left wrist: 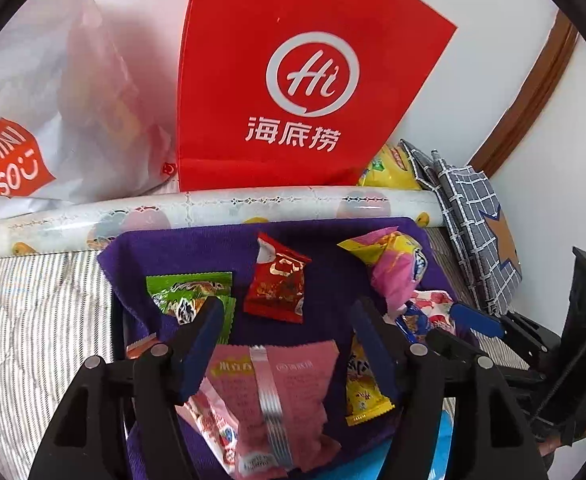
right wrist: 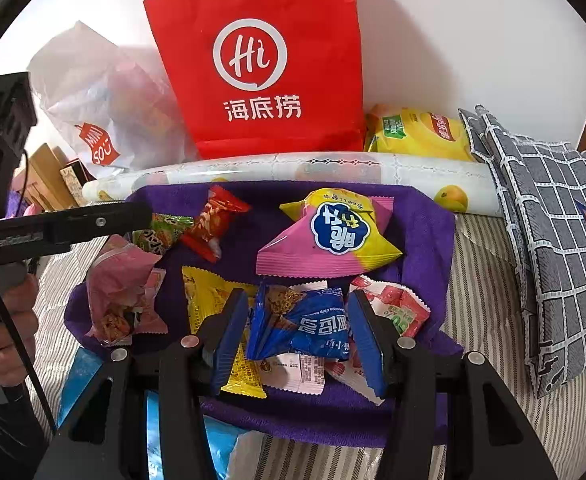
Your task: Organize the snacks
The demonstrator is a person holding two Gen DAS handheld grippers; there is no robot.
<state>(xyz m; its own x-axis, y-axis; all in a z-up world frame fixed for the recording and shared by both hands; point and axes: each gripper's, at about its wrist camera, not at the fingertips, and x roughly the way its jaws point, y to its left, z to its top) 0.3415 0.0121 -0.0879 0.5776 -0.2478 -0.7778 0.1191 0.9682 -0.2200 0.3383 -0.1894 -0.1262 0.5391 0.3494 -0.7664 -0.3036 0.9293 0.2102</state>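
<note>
Several snack packets lie on a purple cloth (left wrist: 333,272) (right wrist: 421,220). My left gripper (left wrist: 285,320) is open above a pale pink packet (left wrist: 277,396), with a green packet (left wrist: 185,292), a red packet (left wrist: 277,284) and a pink-yellow bag (left wrist: 393,264) beyond it. My right gripper (right wrist: 297,300) is open, its fingers on either side of a blue cookie packet (right wrist: 309,324). A yellow packet (right wrist: 205,296), a red-white packet (right wrist: 397,304) and the pink-yellow bag (right wrist: 333,236) lie around it. The left gripper (right wrist: 133,216) shows at the left of the right wrist view.
A red paper bag (left wrist: 305,72) (right wrist: 261,60) and a white Miniso bag (left wrist: 33,120) (right wrist: 101,120) stand against the wall. A rolled printed sheet (left wrist: 213,208) (right wrist: 293,168) lies before them. A grey checked fabric holder (right wrist: 553,220) and a yellow pack (right wrist: 417,132) are at the right.
</note>
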